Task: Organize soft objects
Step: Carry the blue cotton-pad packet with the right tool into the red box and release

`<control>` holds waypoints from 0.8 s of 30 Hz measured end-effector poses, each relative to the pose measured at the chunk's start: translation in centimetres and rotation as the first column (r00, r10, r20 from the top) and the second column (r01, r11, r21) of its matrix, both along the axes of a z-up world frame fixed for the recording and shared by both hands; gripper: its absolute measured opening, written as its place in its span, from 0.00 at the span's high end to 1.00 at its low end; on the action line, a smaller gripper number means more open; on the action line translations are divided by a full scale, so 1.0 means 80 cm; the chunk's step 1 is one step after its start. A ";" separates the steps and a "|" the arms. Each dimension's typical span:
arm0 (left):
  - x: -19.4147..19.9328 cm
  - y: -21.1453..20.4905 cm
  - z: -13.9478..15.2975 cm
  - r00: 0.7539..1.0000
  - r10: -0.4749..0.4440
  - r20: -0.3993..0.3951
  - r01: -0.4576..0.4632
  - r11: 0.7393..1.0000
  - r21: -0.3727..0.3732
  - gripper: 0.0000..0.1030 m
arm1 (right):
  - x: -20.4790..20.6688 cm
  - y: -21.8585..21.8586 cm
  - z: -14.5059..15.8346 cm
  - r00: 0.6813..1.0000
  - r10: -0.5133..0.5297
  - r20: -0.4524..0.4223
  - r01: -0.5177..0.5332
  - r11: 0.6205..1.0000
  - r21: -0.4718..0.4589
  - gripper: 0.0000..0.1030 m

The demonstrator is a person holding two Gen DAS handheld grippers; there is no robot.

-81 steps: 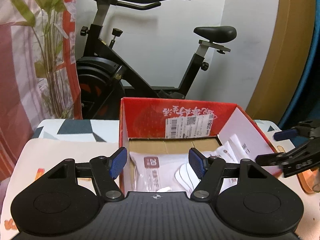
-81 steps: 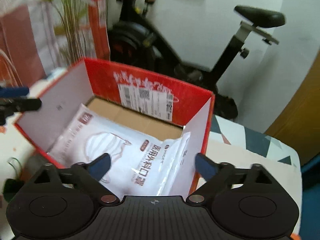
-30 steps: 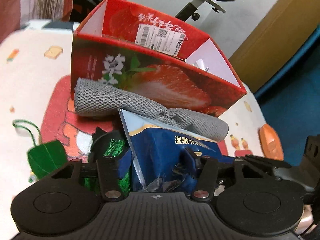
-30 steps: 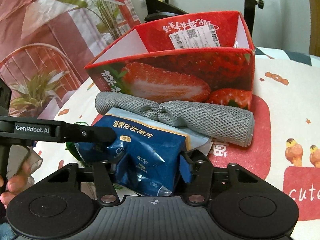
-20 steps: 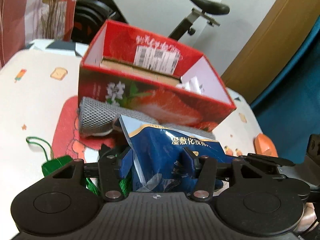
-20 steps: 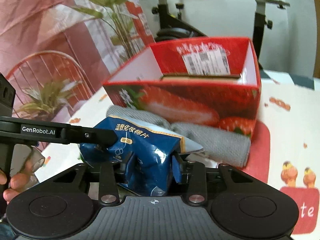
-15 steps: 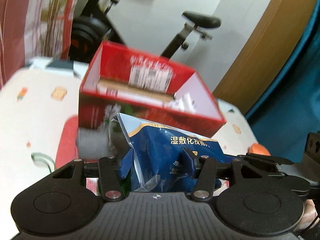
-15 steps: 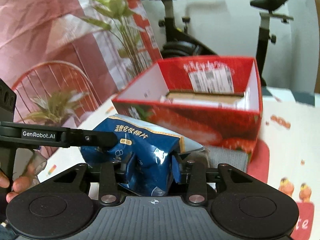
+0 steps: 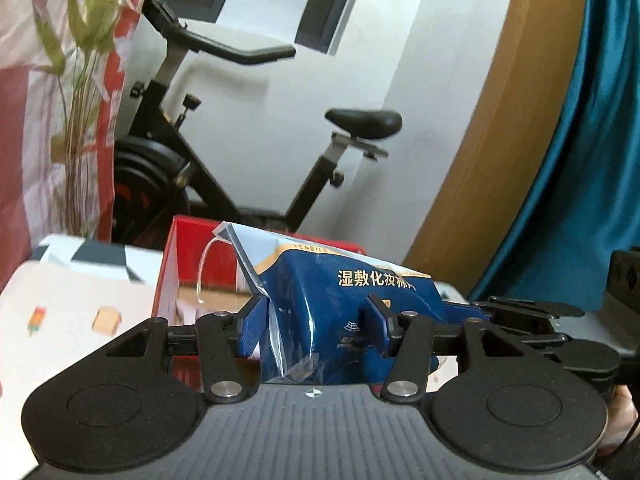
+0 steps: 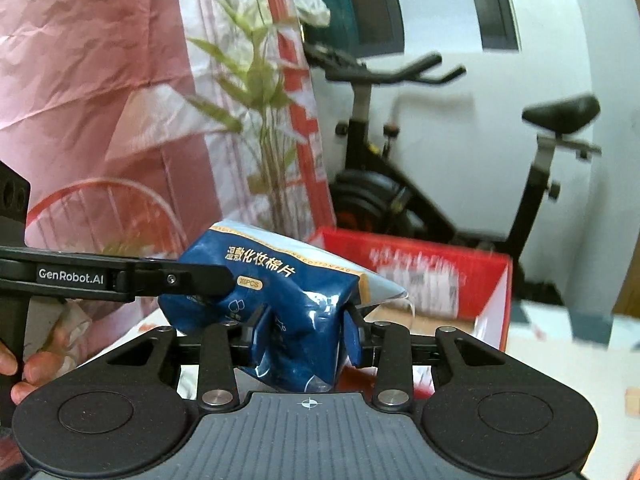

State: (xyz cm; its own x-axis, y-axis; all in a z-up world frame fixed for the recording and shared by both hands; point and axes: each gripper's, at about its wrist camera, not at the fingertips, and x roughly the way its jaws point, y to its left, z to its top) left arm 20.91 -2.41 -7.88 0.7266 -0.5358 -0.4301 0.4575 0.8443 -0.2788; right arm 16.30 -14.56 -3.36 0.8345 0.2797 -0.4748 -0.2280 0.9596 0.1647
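The left wrist view shows one glossy dark-blue plastic pack of cotton pads [image 9: 340, 316] with a pale blue sealed top edge and a gold band, printed in white Chinese characters reading 湿敷化妆棉; small gold lettering along the band starts "TENSILE". The left gripper [image 9: 316, 322] has its jaws about half open and pressed on the crinkled pack, one blue ribbed pad on each side. In the right wrist view the same pack carries a small gold oval marked "200PCS" and the words "COTTON PAD". The right gripper [image 10: 304, 332] squeezes the soft pack between its narrower-set jaws, which have just been closing on it and dent it inward. The left gripper's black finger, labelled "GenRobot.AI", reaches in from the left side. The pack hangs in the air, above and in front of one red cardboard box [image 10: 460, 276] with a white shipping label, blurred, standing on the cartoon-printed bench [image 9: 72, 304].
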 end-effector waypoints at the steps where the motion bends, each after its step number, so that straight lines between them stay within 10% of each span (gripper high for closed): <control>1: 0.010 0.000 0.004 1.000 0.004 0.005 -0.004 1.000 -0.010 0.46 | 0.009 -0.001 0.004 1.000 -0.002 0.010 0.002 1.000 -0.008 0.66; 13: 0.137 -0.013 0.003 1.000 0.012 -0.022 -0.013 0.998 -0.061 0.46 | 0.139 -0.013 0.004 0.997 -0.058 0.047 0.063 0.992 -0.112 0.66; 24: 0.212 -0.041 -0.089 0.957 0.001 -0.292 0.037 0.991 0.126 0.46 | 0.222 -0.033 -0.116 0.931 -0.103 -0.351 0.104 0.994 -0.018 0.67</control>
